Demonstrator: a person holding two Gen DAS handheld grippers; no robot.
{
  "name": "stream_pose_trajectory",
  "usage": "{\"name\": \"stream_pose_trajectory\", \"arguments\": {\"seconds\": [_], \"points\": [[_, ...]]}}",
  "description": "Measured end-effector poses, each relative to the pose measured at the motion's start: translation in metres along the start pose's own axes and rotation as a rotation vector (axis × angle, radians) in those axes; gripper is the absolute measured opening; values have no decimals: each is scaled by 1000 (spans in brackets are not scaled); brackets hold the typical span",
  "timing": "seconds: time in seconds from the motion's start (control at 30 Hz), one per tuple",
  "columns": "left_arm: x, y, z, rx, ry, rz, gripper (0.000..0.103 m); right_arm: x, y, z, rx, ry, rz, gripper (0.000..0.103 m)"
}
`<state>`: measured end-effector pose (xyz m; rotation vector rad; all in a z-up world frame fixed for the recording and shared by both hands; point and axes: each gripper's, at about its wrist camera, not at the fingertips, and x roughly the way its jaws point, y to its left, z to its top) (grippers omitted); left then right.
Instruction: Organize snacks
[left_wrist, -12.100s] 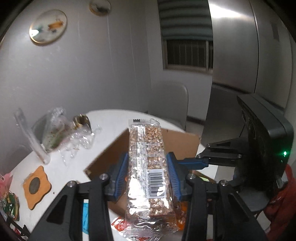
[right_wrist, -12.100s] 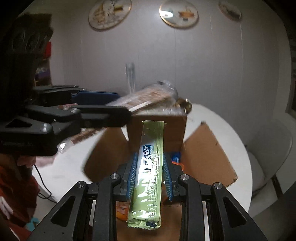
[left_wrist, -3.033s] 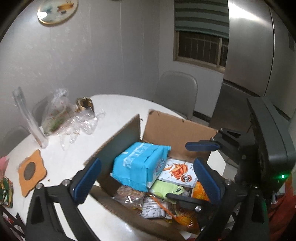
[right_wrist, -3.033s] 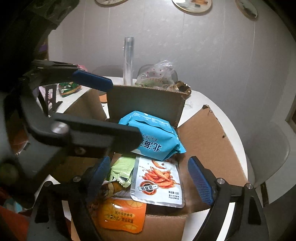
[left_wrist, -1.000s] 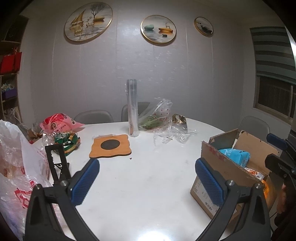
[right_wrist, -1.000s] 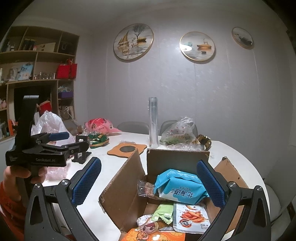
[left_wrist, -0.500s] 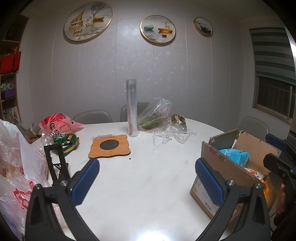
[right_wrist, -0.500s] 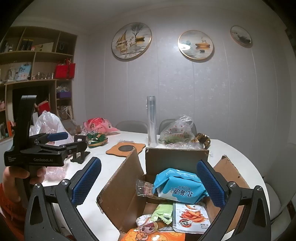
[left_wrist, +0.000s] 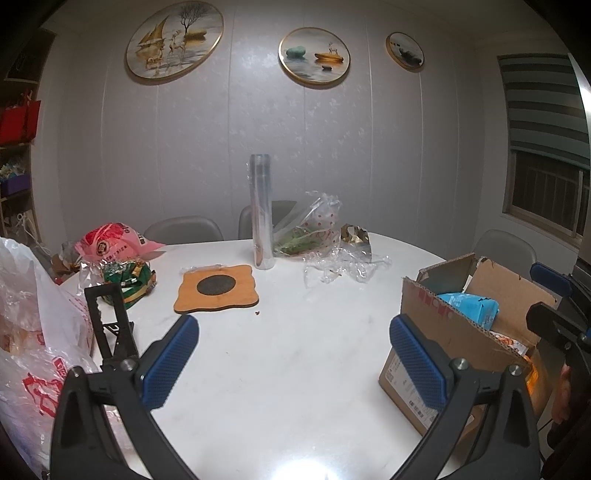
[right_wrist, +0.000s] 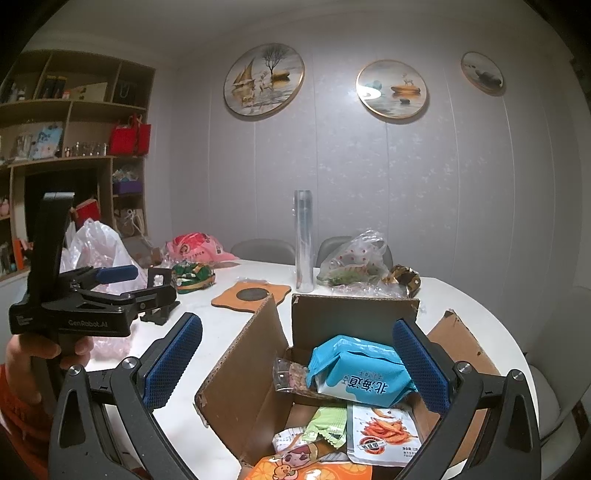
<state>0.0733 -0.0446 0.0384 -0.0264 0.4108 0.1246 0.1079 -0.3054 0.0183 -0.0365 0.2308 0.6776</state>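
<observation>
An open cardboard box stands on the white table, right below my right gripper, which is open and empty. Inside lie a blue snack packet, a white packet with red chips printed on it, a green bar, an orange packet and a clear nut bar. My left gripper hangs open and empty over bare tabletop, with the box to its right. A hand holds the left gripper to the left of the box.
On the round white table are a wooden coaster, an upright clear tube, crumpled clear plastic bags, a pink bag, a green sweets bag, a black stand and white shopping bags. Grey chairs stand behind.
Both grippers earlier held snack bars over the box; now they are open, empty and drawn back from it. Over the last half second almost nothing has moved.
</observation>
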Motion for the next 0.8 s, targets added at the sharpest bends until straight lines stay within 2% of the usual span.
{"name": "stream_pose_trajectory", "arguments": {"seconds": [0.8], "points": [[3, -1, 0, 1, 4, -5, 102, 2, -2, -2, -1, 5, -4, 103]]}}
